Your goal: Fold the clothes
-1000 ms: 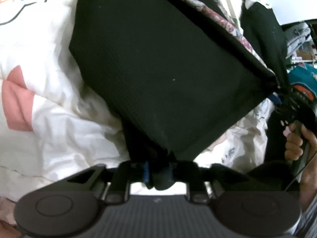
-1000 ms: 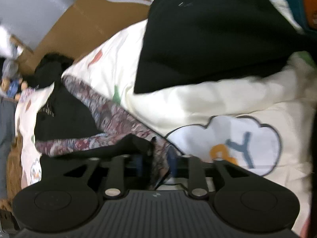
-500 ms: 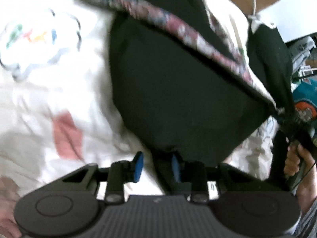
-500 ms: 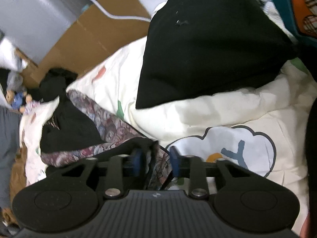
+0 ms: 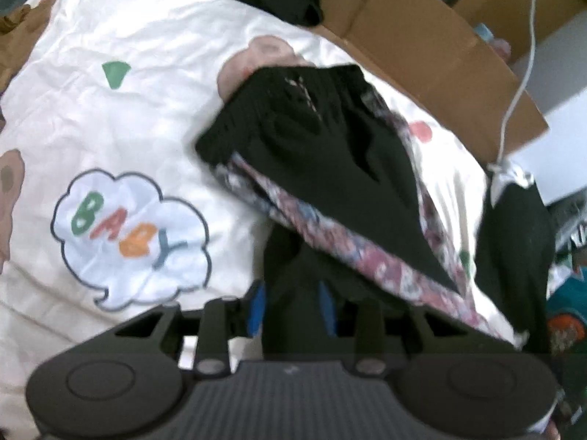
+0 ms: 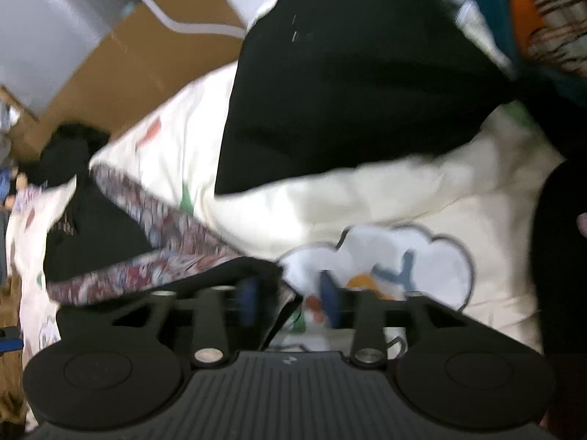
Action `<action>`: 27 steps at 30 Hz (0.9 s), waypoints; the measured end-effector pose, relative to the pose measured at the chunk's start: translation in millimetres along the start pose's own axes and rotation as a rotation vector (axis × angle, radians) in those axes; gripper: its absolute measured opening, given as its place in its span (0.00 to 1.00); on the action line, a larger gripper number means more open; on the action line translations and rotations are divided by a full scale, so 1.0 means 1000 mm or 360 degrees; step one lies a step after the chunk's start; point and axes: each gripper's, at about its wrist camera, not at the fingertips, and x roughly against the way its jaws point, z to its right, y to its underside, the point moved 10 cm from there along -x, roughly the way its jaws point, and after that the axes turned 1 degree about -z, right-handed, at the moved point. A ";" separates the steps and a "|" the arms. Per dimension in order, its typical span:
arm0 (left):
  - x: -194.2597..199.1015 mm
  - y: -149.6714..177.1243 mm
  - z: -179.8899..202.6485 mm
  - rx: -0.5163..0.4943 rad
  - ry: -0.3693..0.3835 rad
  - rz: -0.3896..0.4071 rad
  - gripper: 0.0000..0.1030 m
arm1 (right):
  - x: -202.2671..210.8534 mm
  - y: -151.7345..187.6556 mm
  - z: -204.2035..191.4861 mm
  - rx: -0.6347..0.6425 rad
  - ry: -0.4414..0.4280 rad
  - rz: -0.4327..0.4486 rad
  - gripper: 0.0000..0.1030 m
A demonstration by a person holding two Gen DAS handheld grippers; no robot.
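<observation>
Garment: black shorts with a floral patterned trim (image 5: 330, 168) lie on the bed, waistband at the far end, one dark leg running back toward the near edge.
Surface: a cream quilt printed with a cloud that reads "BABY" (image 5: 121, 110) — soft and creased, so the cloth probably sinks rather than slides.
Left gripper (image 5: 290, 306): its fingers have just been opening; a black fold sits between the blue pads, which seem not to press it — released, I judge, to let the fold settle.
Right gripper (image 6: 290, 299): its fingers have likewise just been opening; the trimmed hem edge (image 6: 271, 293) lies between them against the left pad, but the right pad stands clear.
Neighbour: a flat black folded cloth (image 6: 348, 84) rests on the quilt beyond, to the right, apart from the shorts.
Stage: likely a fold just laid down; smoothing or a second fold seems due.
Background: brown cardboard (image 5: 422, 36) at the bed's far side.
</observation>
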 end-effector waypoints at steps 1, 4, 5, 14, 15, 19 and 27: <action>-0.004 -0.005 -0.001 0.0010 -0.0009 0.0017 0.46 | 0.004 -0.002 0.000 -0.0001 0.0009 0.0036 0.53; -0.015 -0.014 -0.001 0.0036 -0.0005 0.0047 0.48 | 0.018 -0.009 -0.004 0.0001 -0.0044 0.0143 0.53; -0.018 -0.017 -0.002 0.0053 -0.0002 0.0058 0.48 | 0.021 -0.012 -0.008 0.0007 -0.0074 0.0169 0.53; -0.056 -0.037 -0.030 0.0259 -0.0006 0.0127 0.54 | 0.013 -0.001 -0.080 0.0423 -0.0374 0.0155 0.53; -0.060 -0.039 -0.033 0.0269 0.0000 0.0132 0.54 | 0.011 0.001 -0.086 0.0467 -0.0389 0.0145 0.53; -0.074 -0.043 -0.043 0.0307 0.0037 0.0158 0.55 | -0.007 0.014 -0.105 0.0674 -0.0358 0.0070 0.53; -0.097 -0.059 -0.059 0.0341 0.0124 0.0189 0.56 | -0.028 0.034 -0.120 0.0843 -0.0329 -0.0012 0.53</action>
